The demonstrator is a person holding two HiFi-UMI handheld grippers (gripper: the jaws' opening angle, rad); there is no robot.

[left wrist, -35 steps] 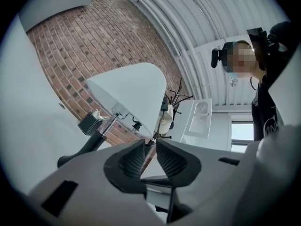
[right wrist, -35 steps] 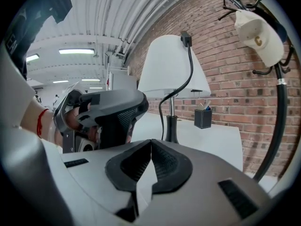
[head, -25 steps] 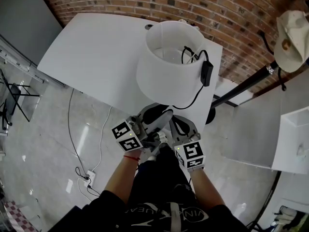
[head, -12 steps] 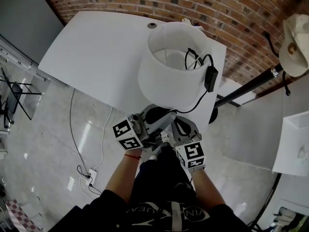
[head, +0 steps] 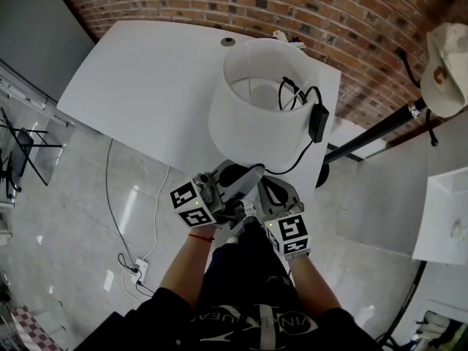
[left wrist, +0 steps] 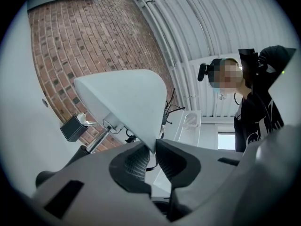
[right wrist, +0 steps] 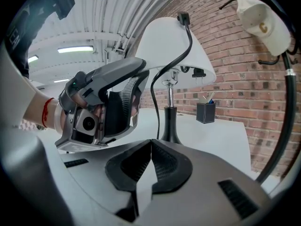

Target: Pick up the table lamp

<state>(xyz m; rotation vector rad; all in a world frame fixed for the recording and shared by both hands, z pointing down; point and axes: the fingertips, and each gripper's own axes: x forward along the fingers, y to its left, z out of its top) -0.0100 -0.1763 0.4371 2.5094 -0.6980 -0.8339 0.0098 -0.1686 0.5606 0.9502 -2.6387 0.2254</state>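
Note:
The table lamp has a wide white shade (head: 252, 119) and stands on a white table (head: 146, 79), with a black cord and switch (head: 316, 119) draped over the shade's rim. My left gripper (head: 245, 175) points up at the shade's near lower edge. Its jaws have just been closing, and the shade's rim (left wrist: 127, 98) is now pinched between the pads (left wrist: 137, 163). The right gripper view shows that left gripper (right wrist: 123, 102) clamped on the shade (right wrist: 174, 46). My right gripper (right wrist: 150, 142) is shut on nothing, low at the table's edge, facing the lamp's black base (right wrist: 168, 126).
A dark pen holder (right wrist: 206, 112) stands at the back of the table near the brick wall. A black coat stand with a cap (head: 446, 57) is at the right. A person (left wrist: 256, 112) stands behind the left gripper. A cable runs over the floor (head: 110, 196) on the left.
The left gripper's jaws have narrowed from wide apart onto the shade's lower rim. The right gripper has stayed put and shut.

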